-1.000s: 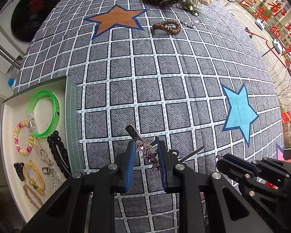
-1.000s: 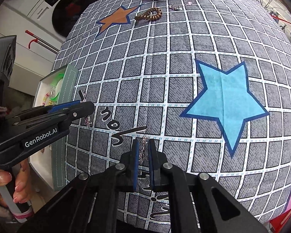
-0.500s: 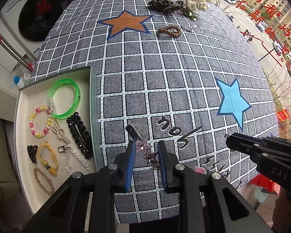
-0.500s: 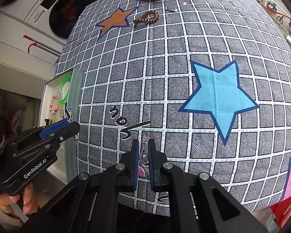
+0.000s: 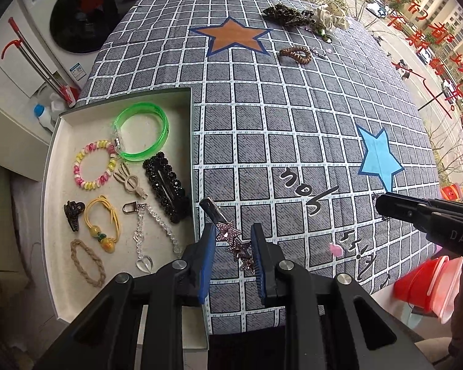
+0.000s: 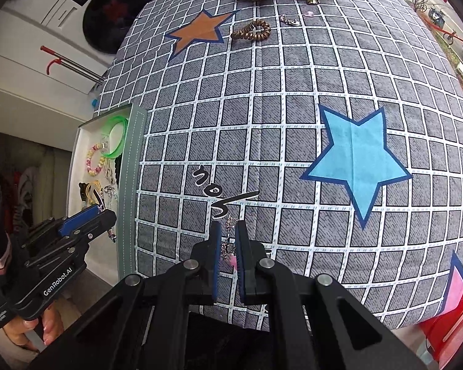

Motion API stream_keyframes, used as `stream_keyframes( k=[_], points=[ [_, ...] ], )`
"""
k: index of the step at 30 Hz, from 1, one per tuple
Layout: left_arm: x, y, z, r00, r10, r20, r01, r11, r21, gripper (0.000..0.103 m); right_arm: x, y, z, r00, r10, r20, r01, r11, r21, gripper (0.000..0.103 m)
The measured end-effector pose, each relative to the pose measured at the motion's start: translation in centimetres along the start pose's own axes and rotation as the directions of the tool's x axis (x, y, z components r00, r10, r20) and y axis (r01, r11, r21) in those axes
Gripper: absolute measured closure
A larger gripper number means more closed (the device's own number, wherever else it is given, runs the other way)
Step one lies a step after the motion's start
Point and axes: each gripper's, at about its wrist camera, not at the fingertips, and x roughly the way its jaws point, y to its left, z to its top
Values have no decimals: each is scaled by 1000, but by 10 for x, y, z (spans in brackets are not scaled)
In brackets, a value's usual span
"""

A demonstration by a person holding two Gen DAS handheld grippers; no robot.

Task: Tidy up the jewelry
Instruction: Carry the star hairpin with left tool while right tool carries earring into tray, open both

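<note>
We see the left gripper point(image 5: 233, 246) pinching a pink star hair clip point(image 5: 231, 239) between its blue pads; the clip's dark metal end sticks out past the left pad, pointing toward the wall of the tray point(image 5: 192, 141). The tray lies just left of these jaws, and in it we make out a green bangle point(image 5: 142, 131), a black beaded clip point(image 5: 166, 182) and a crystal chain point(image 5: 152, 231). The right gripper point(image 6: 227, 246) is pressed nearly together on a small sparkly chain piece point(image 6: 228, 225); most of it is hidden between the pads, so we cannot tell what kind of jewelry it is. Far ahead of both tongs, on the checked cloth point(image 6: 277, 123), sits a brown coil hair tie point(image 6: 252, 30). Beyond it lies a heap of scrunchies, cut off at the top edge in the right wrist view.
</note>
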Motion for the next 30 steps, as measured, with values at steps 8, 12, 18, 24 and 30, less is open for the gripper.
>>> stream_keyframes(
  k=[8, 12, 18, 24, 30],
  points=[
    [-6, 27, -16, 1000, 12, 1, -12, 998, -56, 73, 0, 28, 3, 1000, -3, -9, 3, 998, -63, 94],
    [-10, 43, -23, 1000, 20, 5, -19, 996, -89, 73, 2, 45, 5, 1000, 3, -16, -4, 995, -101, 94],
    [-14, 65, -33, 999, 31, 13, -29, 990, -138, 73, 8, 75, 7, 999, 14, -32, -19, 986, -163, 94],
    [-17, 85, -44, 999, 45, 14, -42, 982, -187, 73, 15, 103, 7, 998, 30, -51, -40, 975, -220, 94],
    [-20, 109, -56, 998, 67, 9, -63, 967, -245, 73, 24, 130, 7, 996, 44, -77, -64, 959, -277, 94]
  ],
)
